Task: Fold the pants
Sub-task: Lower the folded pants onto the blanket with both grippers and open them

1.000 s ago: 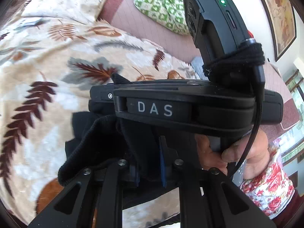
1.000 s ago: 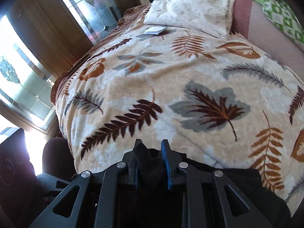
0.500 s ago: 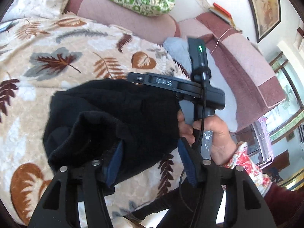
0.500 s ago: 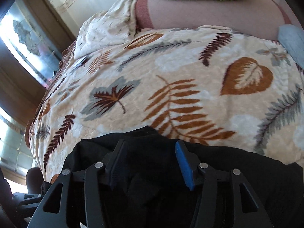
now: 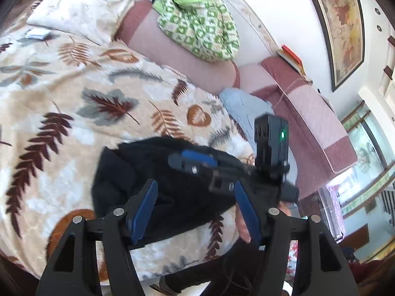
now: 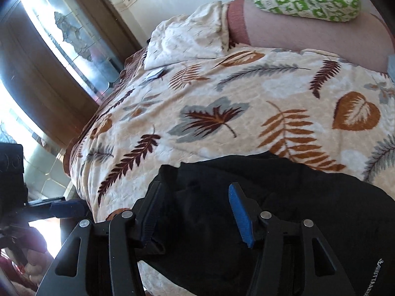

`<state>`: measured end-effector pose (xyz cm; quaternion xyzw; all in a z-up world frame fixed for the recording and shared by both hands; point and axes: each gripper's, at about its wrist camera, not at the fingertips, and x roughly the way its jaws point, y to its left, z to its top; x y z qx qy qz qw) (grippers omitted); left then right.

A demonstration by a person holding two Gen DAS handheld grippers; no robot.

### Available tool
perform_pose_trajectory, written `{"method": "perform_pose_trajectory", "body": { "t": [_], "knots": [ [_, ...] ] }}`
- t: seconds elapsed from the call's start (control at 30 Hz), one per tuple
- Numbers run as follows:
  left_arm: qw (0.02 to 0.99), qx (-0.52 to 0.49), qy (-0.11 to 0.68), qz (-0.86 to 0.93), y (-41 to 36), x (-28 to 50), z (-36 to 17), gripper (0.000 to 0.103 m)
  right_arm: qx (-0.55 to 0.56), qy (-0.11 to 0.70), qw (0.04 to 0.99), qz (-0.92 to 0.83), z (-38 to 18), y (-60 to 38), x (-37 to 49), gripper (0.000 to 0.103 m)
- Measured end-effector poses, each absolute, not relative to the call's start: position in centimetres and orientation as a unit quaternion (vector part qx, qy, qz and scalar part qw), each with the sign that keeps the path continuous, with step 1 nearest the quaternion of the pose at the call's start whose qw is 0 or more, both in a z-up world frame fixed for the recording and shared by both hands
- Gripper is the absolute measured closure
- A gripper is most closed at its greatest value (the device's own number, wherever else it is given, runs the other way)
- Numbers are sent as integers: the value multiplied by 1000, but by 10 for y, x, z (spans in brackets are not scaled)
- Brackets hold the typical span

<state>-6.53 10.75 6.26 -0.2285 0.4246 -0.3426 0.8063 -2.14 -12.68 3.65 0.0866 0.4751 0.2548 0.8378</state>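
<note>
On the near edge of the bed: one pair of black pants (image 5: 167, 192), lying as a compact folded bundle on the leaf-print blanket (image 5: 74, 113). Same item in the right wrist view (image 6: 284, 197), with small white lettering at one corner, too small to read.

Left gripper (image 5: 195, 209): jaws spread wide, blue pads either side of the bundle, nothing between them pinched. It hangs above the cloth; contact cannot be confirmed.

Right gripper (image 6: 197, 212): jaws likewise apart, over the dark fabric. Whether a fingertip brushes the cloth cannot be told, black on black. This tool also appears in the left wrist view, blurred, across the far side of the bundle.

Other items: cream pillow (image 5: 79, 12) at the head of the bed; green patterned cloth (image 5: 200, 24) on the mauve backrest (image 5: 187, 66); pale blue cloth (image 5: 242, 106) beside the blanket; small white packet (image 6: 154, 74) near the pillow; framed picture (image 5: 343, 24) on the wall.

Condition: fold appears largely complete; neither tool holds anything.

Risks, as judged:
- Bundle sits close to the blanket's front edge; a nudge from either tool could push it over.
- Thick, soft fabric may spring open if not pressed flat.
- An open fingertip could catch a loose layer on withdrawal and drag the fold apart.
- Plush blanket may bunch under any sliding move.
</note>
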Motion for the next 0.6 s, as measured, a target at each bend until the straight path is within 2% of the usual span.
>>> {"method": "perform_pose_trajectory", "body": {
  "t": [0.2,0.27,0.3,0.33,0.4,0.6],
  "knots": [
    [822,-243,419,-299,144,-62,56,39,21,497,820,282,12,-91,-42,43],
    [820,-251,424,-291,150,-61,50,39,-9,503,816,285,1,-77,-47,47],
    [820,-254,425,-289,151,-61,48,39,-26,506,814,284,-4,-70,-48,53],
    [820,-254,426,-287,152,-60,47,39,-44,508,815,276,-9,-64,-49,65],
    [822,-249,425,-286,151,-61,47,39,-60,514,814,264,-13,-59,-46,80],
    [822,-245,425,-289,149,-61,47,39,-2,484,842,239,20,-92,-37,85]
  ]
}}
